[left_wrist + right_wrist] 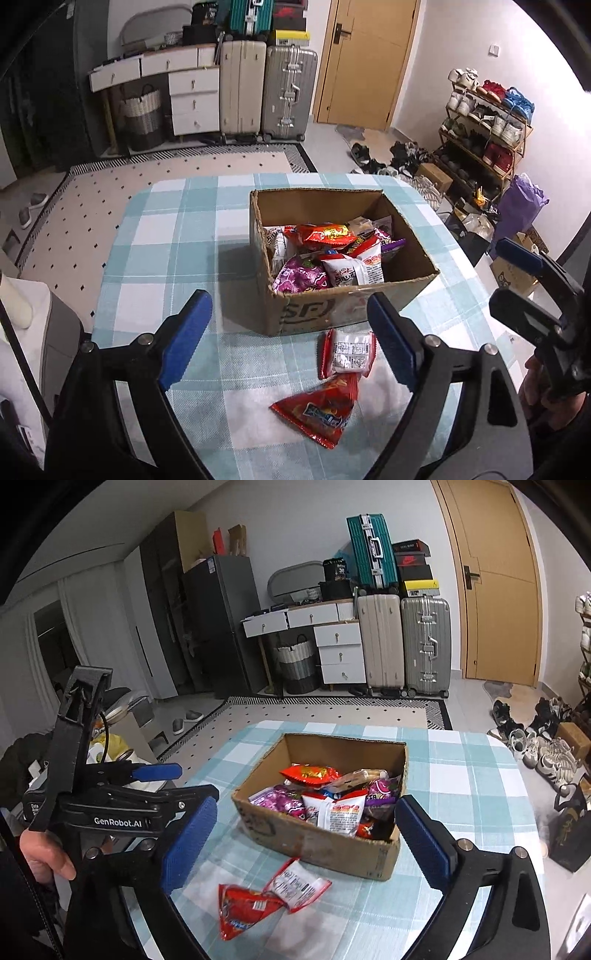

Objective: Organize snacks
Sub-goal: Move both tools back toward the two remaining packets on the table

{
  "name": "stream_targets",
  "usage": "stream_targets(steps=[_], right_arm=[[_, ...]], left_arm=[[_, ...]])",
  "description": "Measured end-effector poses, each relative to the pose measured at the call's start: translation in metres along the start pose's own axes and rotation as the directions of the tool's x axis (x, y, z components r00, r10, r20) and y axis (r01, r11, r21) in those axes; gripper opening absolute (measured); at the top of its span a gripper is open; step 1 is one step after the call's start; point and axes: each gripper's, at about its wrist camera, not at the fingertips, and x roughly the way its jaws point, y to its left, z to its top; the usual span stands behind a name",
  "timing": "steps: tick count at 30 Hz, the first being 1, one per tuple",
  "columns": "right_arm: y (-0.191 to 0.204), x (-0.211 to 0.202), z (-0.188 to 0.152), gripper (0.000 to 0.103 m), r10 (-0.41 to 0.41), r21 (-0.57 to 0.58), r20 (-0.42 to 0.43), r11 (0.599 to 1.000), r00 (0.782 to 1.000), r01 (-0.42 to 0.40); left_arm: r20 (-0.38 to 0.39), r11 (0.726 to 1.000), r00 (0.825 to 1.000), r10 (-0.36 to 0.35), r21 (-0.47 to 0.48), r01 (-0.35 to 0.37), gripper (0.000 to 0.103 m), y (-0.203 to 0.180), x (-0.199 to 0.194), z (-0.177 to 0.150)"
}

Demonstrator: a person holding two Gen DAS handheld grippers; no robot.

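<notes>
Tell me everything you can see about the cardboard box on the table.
The cardboard box is brown corrugated, open-topped, with ragged torn edges and part of a dark printed logo on its near wall. It sits upright on the checked tablecloth, roughly half full of jumbled snack packets. Two red packets lie on the cloth just outside its near wall. Neither gripper touches it.

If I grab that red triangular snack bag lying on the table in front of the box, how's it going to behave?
The red triangular snack bag is probably light and floppy: its wrapper looks thin and creased. The shiny film may be slippery between the tongs, so it could slide. It lies flat on the checked tablecloth, so rolling seems unlikely, but its upper corner lies against the white-labelled packet, which may shift with it.
</notes>
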Motion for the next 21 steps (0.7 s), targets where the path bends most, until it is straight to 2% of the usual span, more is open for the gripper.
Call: stream_targets(steps=[6, 10, 18, 21], right_arm=[[0.008, -0.017, -0.015, 0.101, 0.008, 0.012, 0.015, 1.0, 1.0, -0.008], [0.012, -0.025, -0.025, 0.102, 0.016, 0.021, 0.028, 1.0, 0.999, -0.016], [0.018, -0.035, -0.049, 0.102, 0.017, 0.015, 0.03, 1.0, 0.999, -0.018], [0.017, -0.036, -0.058, 0.102, 0.02, 0.028, 0.024, 0.999, 1.0, -0.021]], left_arm=[[0.028, 1.0, 1.0, -0.002, 0.023, 0.001, 0.088, -0.006, -0.02, -0.022], [0.022, 1.0, 1.0, -0.007, 0.011, 0.007, 0.098, -0.007, -0.023, -0.041], [0.002, 0.999, 0.999, -0.04, -0.002, 0.04, 0.101, -0.01, -0.014, -0.078], [-0.02, 0.999, 0.999, -0.032, -0.004, 0.032, 0.102, -0.011, -0.006, -0.091]])
